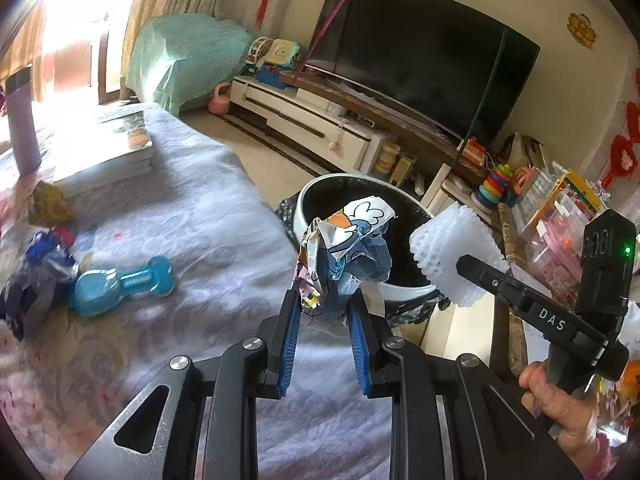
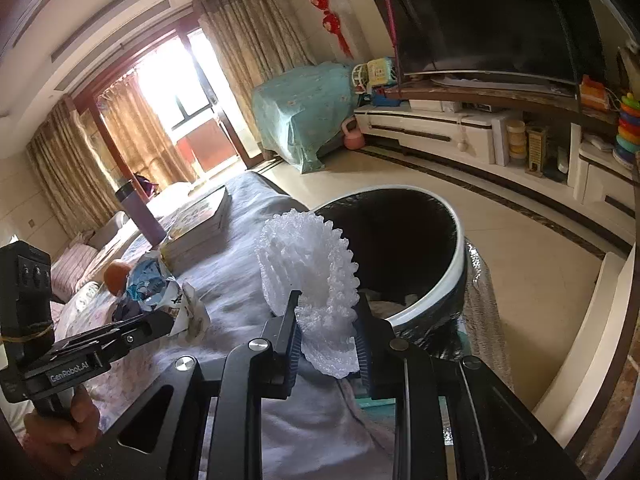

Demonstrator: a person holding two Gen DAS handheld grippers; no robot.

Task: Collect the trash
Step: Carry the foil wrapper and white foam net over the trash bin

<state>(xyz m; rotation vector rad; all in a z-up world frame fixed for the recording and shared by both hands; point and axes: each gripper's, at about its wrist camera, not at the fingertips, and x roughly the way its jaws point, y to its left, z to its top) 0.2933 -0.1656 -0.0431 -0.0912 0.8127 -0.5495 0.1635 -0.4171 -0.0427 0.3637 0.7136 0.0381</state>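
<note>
Left wrist view shows my left tongs (image 1: 325,304) clenched on a crumpled blue-and-white printed wrapper (image 1: 348,248), held up just in front of the round white-rimmed, black-lined trash bin (image 1: 404,291) standing beside the grey-cloth-covered bench (image 1: 208,216). My right tongs (image 2: 326,320) grip a white foam mesh fruit sleeve (image 2: 308,264), also raised near the bin's rim. On the bench behind lie a blue plastic bone-shaped toy (image 1: 124,286), a dark blue crumpled bag (image 1: 36,276), a yellow wrapper (image 1: 50,204), a stack of books (image 1: 116,152) and a purple flask (image 1: 22,124).
</note>
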